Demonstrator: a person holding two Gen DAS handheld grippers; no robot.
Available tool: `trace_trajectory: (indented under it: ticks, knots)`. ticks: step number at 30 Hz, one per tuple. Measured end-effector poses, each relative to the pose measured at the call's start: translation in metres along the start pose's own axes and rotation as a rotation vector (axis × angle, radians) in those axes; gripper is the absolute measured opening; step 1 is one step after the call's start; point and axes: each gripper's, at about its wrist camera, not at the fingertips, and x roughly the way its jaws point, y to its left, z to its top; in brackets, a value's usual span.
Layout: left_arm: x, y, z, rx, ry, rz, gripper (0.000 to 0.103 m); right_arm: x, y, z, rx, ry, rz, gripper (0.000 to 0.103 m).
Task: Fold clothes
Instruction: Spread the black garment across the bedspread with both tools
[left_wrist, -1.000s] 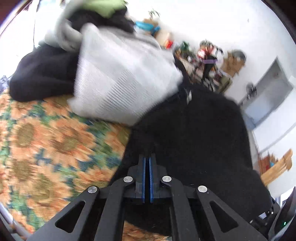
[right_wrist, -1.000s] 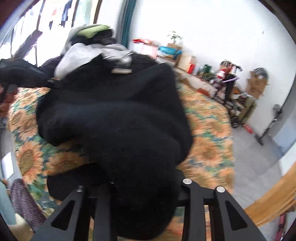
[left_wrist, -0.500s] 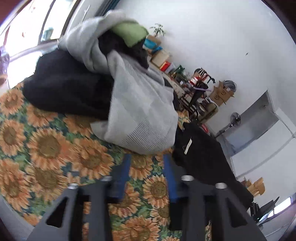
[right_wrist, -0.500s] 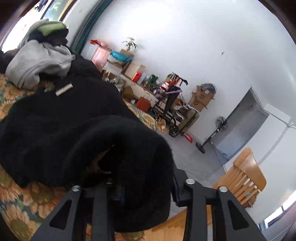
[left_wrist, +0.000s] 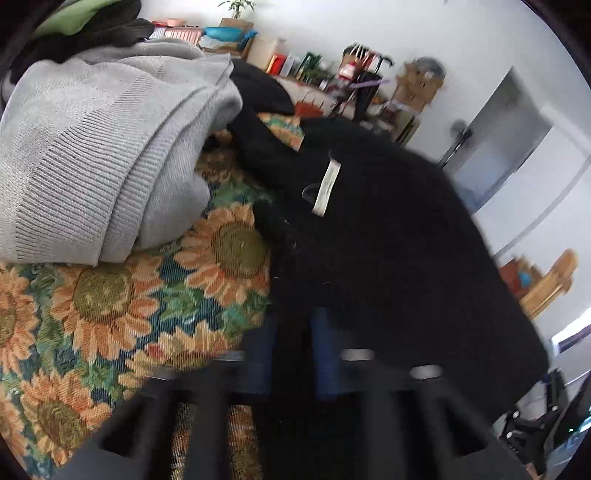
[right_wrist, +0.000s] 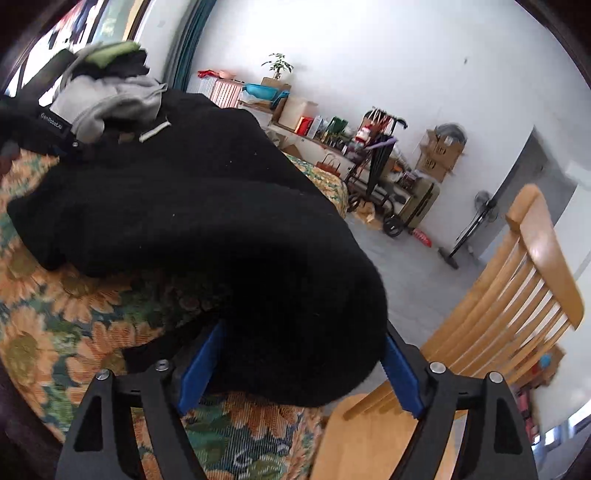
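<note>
While the left tool (left_wrist: 291, 354) and right tool (right_wrist: 299, 365), both spread, straddle the fuzzy black fleece garment (right_wrist: 192, 221), each should close on one layer only.

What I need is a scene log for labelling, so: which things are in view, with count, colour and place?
black garment: 1, black, spread on the bedspread
label: 1, white, on the black garment
knit garment: 1, grey, on the clothes pile
green garment: 1, green, top of the pile
bedspread: 1, orange sunflower print, under everything
chair: 1, light wood, beside the bed
fan: 1, dark, on the floor by the far wall
left gripper: 1, black with blue fingers, at the black garment's edge, blurred
right gripper: 1, fingers wide apart, black garment bunched between them
</note>
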Motion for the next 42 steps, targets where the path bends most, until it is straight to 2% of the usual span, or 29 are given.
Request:
trace_trajectory:
  ticks: [2,4,5,6,7,10,11,12,14,15,16,17,19,21,23,24,25,26,27,30,33,34,37,39,40,41,42]
  knots:
    - [-0.013,-0.001,-0.002,0.013,-0.057,0.027,0.006,0.001,0.005,0.002,-0.018,-0.016,-0.034,0.077]
    - [-0.037,0.009,-0.001,-0.01,-0.133,0.022,0.006,0.005,0.012,0.006,-0.052,-0.004,-0.076,0.042]
    - [-0.05,0.019,-0.001,-0.024,-0.159,0.038,0.006,0.005,0.013,0.009,-0.066,0.001,-0.097,0.035]
    - [-0.064,0.028,-0.001,-0.038,-0.185,0.054,0.006,0.005,0.011,0.013,-0.07,0.003,-0.114,0.023]
    - [-0.078,0.038,-0.001,-0.052,-0.21,0.07,0.006,0.002,0.007,0.017,-0.063,-0.005,-0.114,0.021]
    - [-0.118,0.066,0.0,-0.094,-0.287,0.117,0.005,-0.023,-0.004,0.026,0.006,-0.084,-0.012,0.021]
    - [-0.132,0.075,0.0,-0.108,-0.313,0.133,0.0,-0.032,-0.005,0.029,0.017,-0.107,0.013,0.021]
    - [-0.145,0.085,0.0,-0.122,-0.339,0.149,0.0,-0.04,0.0,0.032,0.01,-0.117,0.029,0.022]
    - [-0.172,0.104,0.0,-0.15,-0.39,0.18,0.0,-0.051,0.013,0.035,-0.021,-0.112,0.072,0.034]
    - [-0.186,0.113,0.0,-0.164,-0.415,0.196,0.0,-0.056,0.02,0.034,-0.038,-0.101,0.113,0.049]
    - [-0.2,0.122,0.0,-0.178,-0.441,0.212,0.0,-0.06,0.027,0.031,-0.062,-0.092,0.158,0.058]
    - [-0.207,0.132,-0.003,-0.187,-0.444,0.227,0.0,-0.064,0.033,0.029,-0.087,-0.086,0.188,0.061]
    - [-0.203,0.149,-0.012,-0.193,-0.385,0.23,0.0,-0.069,0.04,0.026,-0.13,-0.083,0.193,0.064]
    - [-0.182,0.163,-0.017,-0.228,-0.292,0.134,0.0,-0.068,0.035,0.027,-0.108,-0.072,0.167,0.066]
    - [-0.165,0.164,-0.024,-0.262,-0.219,0.055,0.01,-0.065,0.028,0.029,-0.062,-0.049,0.167,0.07]
    - [-0.154,0.162,-0.026,-0.271,-0.19,0.029,0.033,-0.061,0.023,0.031,-0.043,-0.037,0.174,0.073]
    - [-0.14,0.156,-0.026,-0.269,-0.163,0.012,0.063,-0.058,0.02,0.032,-0.034,-0.031,0.176,0.074]
    - [-0.128,0.146,-0.025,-0.257,-0.141,-0.007,0.072,-0.057,0.018,0.031,-0.033,-0.033,0.173,0.074]
    - [-0.117,0.136,-0.024,-0.237,-0.124,-0.025,0.073,-0.056,0.017,0.029,-0.031,-0.035,0.17,0.075]
    - [-0.085,0.107,-0.02,-0.188,-0.07,-0.05,0.073,-0.052,0.01,0.024,-0.019,-0.043,0.166,0.079]
    - [-0.047,0.077,-0.015,-0.152,0.023,-0.092,0.073,-0.043,0.001,0.019,0.005,-0.036,0.165,0.084]
    - [-0.037,0.066,-0.015,-0.134,0.049,-0.082,0.073,-0.039,0.0,0.018,0.009,-0.03,0.163,0.084]
    - [-0.014,0.036,-0.015,-0.05,0.106,0.029,0.073,-0.029,-0.001,0.012,0.003,-0.007,0.146,0.084]
    - [-0.009,0.02,-0.016,0.018,0.101,0.11,0.072,-0.031,-0.005,0.004,0.004,-0.007,0.14,0.084]
    - [-0.01,0.015,-0.016,0.038,0.088,0.143,0.056,-0.032,-0.009,0.0,0.014,-0.01,0.14,0.085]
    - [-0.014,0.012,-0.016,0.062,0.065,0.168,0.036,-0.033,-0.013,-0.004,0.023,-0.013,0.14,0.085]
    - [-0.02,0.012,-0.016,0.073,0.04,0.154,0.01,-0.034,-0.016,-0.007,0.034,-0.016,0.141,0.085]
